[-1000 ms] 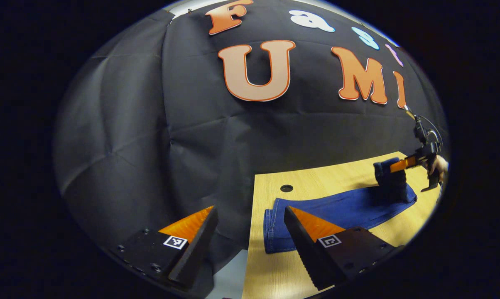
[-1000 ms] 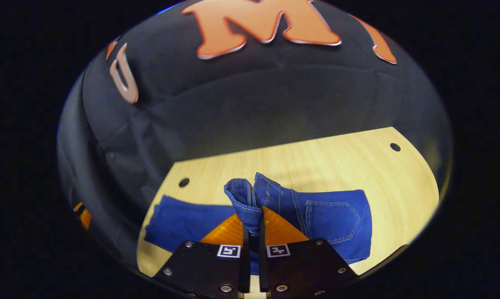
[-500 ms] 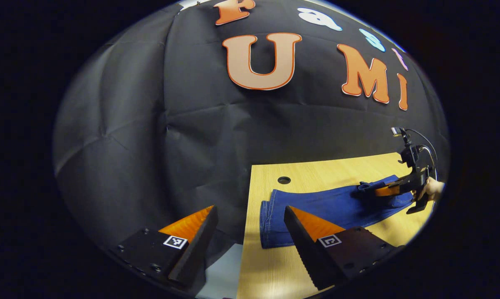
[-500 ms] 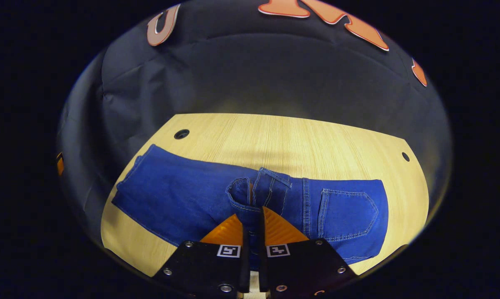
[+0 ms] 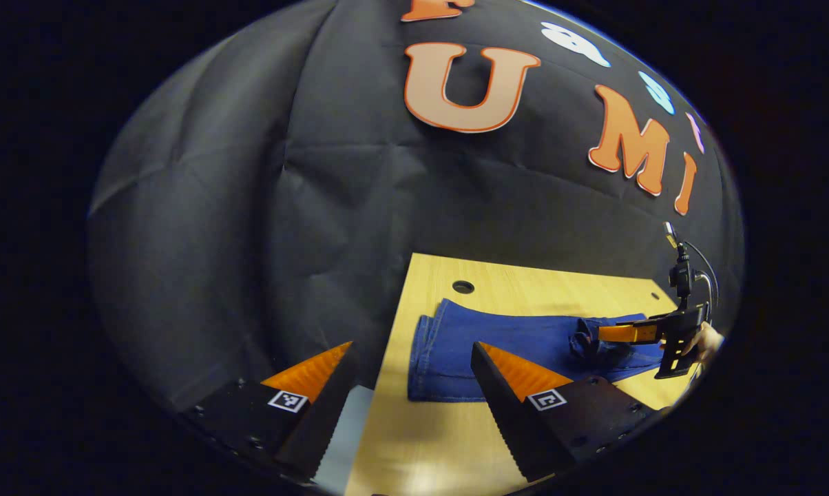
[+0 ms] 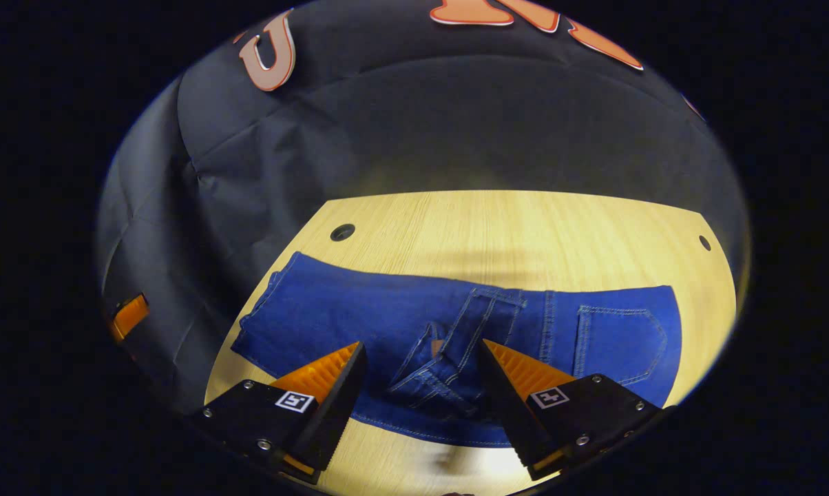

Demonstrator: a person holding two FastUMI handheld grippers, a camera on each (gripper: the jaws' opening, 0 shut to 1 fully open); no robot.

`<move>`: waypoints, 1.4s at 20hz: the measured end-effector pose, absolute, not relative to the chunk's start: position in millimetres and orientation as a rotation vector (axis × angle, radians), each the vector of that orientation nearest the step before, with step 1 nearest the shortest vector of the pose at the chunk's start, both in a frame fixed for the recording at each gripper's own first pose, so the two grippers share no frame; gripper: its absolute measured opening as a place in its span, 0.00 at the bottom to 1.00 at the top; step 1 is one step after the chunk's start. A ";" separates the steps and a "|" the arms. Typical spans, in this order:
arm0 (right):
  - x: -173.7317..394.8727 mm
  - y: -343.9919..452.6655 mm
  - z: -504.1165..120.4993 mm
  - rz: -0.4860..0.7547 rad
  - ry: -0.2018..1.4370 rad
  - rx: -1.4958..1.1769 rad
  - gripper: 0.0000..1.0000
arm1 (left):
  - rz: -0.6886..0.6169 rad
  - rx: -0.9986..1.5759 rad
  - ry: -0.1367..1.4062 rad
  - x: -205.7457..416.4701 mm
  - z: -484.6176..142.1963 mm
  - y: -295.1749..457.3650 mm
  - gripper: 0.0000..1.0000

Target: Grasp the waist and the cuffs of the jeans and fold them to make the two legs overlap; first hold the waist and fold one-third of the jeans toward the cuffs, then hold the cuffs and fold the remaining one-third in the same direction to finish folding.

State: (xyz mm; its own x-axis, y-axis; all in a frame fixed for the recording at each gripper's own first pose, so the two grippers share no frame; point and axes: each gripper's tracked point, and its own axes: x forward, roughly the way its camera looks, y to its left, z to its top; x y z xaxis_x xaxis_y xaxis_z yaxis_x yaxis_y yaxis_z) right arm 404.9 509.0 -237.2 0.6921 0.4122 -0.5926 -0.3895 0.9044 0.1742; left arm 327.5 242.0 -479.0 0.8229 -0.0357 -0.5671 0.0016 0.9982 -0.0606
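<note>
Blue jeans (image 6: 359, 310) lie flat along the wooden table (image 6: 497, 220), legs overlapped. The waist (image 6: 487, 310) is folded over onto the legs, and its crumpled edge lies between the fingers of my right gripper (image 6: 421, 344), which is open just above it. A back pocket (image 6: 617, 337) faces up at the right. In the left gripper view the jeans (image 5: 518, 337) stretch away to the right, with the cuffs (image 5: 425, 358) nearest. My left gripper (image 5: 412, 344) hangs open at the table's end, short of the cuffs. The right gripper (image 5: 635, 333) shows far off over the waist.
The table has a round hole (image 6: 343, 231) near the cuffs' end and another hole (image 6: 704, 242) at the far right. Black cloth hangs behind and beside the table. A hand (image 5: 707, 342) holds the right gripper. Bare wood runs behind the jeans.
My right gripper lowered the waist onto the legs and opened, letting it go. The left gripper stayed open and shifted slightly at the cuffs' end.
</note>
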 end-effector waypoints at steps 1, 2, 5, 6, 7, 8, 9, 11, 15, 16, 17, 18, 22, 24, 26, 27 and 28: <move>406.2 503.7 -230.8 0.444 0.664 0.046 0.98 | -0.023 -0.145 0.634 326.1 -491.1 237.6 1.00; 406.7 497.3 -224.6 0.444 0.659 0.060 0.98 | -0.033 -0.272 0.656 323.5 -499.8 231.3 0.97; 411.1 475.8 -210.4 0.431 0.645 0.085 0.98 | 0.026 -0.640 0.685 318.5 -522.0 225.2 0.97; 411.6 468.9 -207.2 0.425 0.643 0.095 0.98 | 0.056 -0.714 0.685 317.6 -525.4 227.0 0.97; 412.2 462.5 -204.4 0.424 0.645 0.109 0.98 | 0.079 -0.771 0.685 315.1 -524.8 230.9 0.98; 412.7 456.0 -202.6 0.420 0.649 0.126 0.98 | 0.097 -0.817 0.693 313.0 -528.5 235.4 0.97; 413.6 448.8 -201.9 0.414 0.655 0.144 0.98 | 0.116 -0.851 0.697 311.4 -534.8 242.9 0.97; 414.1 436.5 -200.0 0.402 0.663 0.174 0.98 | 0.149 -0.903 0.721 317.4 -550.2 249.9 0.97; 416.6 414.1 -201.3 0.380 0.683 0.205 0.98 | 0.193 -0.960 0.750 335.6 -587.5 249.3 0.98; 417.7 409.9 -201.0 0.374 0.682 0.217 0.98 | 0.204 -0.958 0.756 339.7 -593.2 250.8 0.97; 418.5 404.7 -201.2 0.368 0.679 0.228 0.98 | 0.210 -0.955 0.760 341.9 -598.5 250.3 0.97; 420.9 400.9 -203.9 0.361 0.680 0.232 0.98 | 0.212 -0.951 0.773 343.4 -602.3 248.9 0.98; 417.1 389.0 -216.4 0.345 0.714 0.242 0.98 | 0.211 -0.967 0.753 357.5 -609.6 247.9 0.97; 415.7 388.0 -218.3 0.345 0.724 0.267 0.98 | 0.208 -0.972 0.740 365.0 -611.0 245.6 0.97; 416.2 383.6 -218.9 0.336 0.725 0.280 0.98 | 0.197 -0.972 0.743 377.3 -611.5 238.7 0.97; 416.8 380.2 -219.0 0.328 0.723 0.284 0.98 | 0.205 -0.961 0.757 383.7 -615.4 232.7 0.97; 416.7 376.9 -217.8 0.322 0.720 0.288 0.98 | 0.230 -0.959 0.721 397.0 -614.3 234.7 0.97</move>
